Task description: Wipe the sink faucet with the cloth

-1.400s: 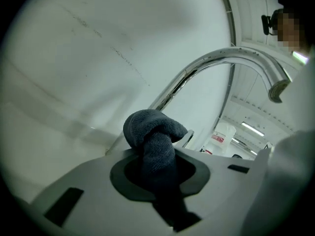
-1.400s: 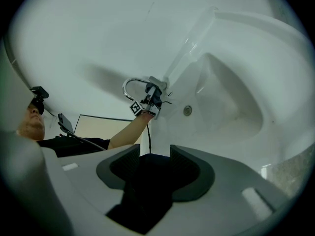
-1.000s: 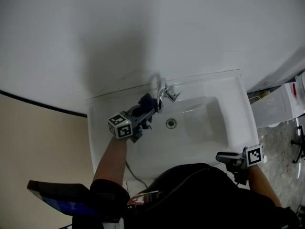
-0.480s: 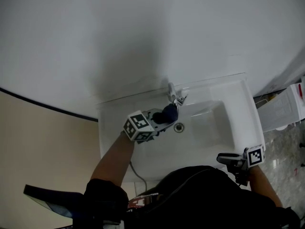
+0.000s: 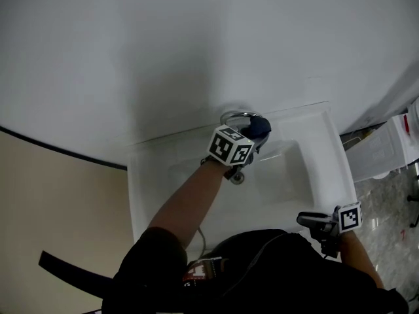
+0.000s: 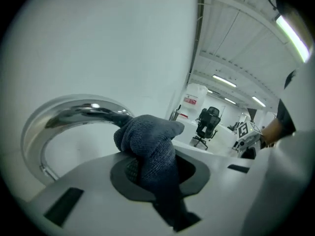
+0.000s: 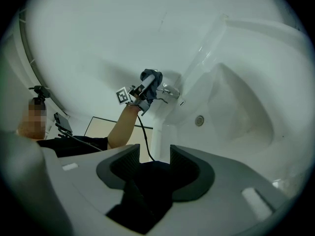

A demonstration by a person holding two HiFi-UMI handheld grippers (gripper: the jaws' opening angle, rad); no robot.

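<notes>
- Sink (image 5: 314,169): white basin set against a white wall (image 5: 163,44). Its drain (image 7: 199,120) sits in the bowl's floor, nearer than the faucet.
- Faucet (image 6: 74,113): chrome, with an arched spout, standing at the middle of the sink's far rim, close to the wall.
- Cloth (image 6: 150,144): dark blue-grey and bunched. Its free end touches the right part of the faucet's arch.
- Left gripper (image 6: 152,171): reached across the bowl to the far rim, just beside the faucet. Its jaws are clamped on the cloth, which bulges out past them. The marker cube (image 5: 230,146) faces up.
- Right gripper (image 7: 150,163): at the sink's near right corner, well apart from the faucet. Its jaws stand apart with nothing between them, and only dark clothing shows behind the gap.
- Office chair (image 6: 206,124): black, in the background of the left gripper view, to the right of the wall.
</notes>
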